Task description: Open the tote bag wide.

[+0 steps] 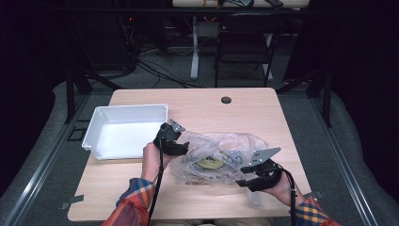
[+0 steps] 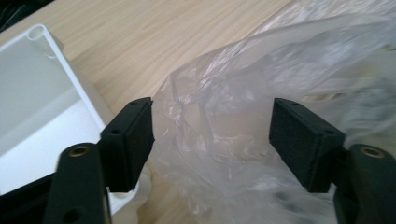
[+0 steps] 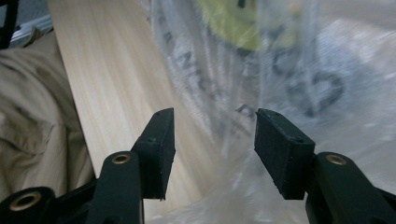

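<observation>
overhead looks down, gripper views close on bag (image 1: 221,157)

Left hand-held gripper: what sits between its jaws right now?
In the left gripper view, a crumpled fold of the clear bag lies between the open jaws of the left hand-held gripper, not yet pinched.

The light wood-grain table (image 1: 197,108) carries a white rectangular plastic bin (image 1: 123,130) at its left and a crumpled clear plastic bag (image 1: 214,157) just beside it, near centre, holding yellow and dark contents.
</observation>
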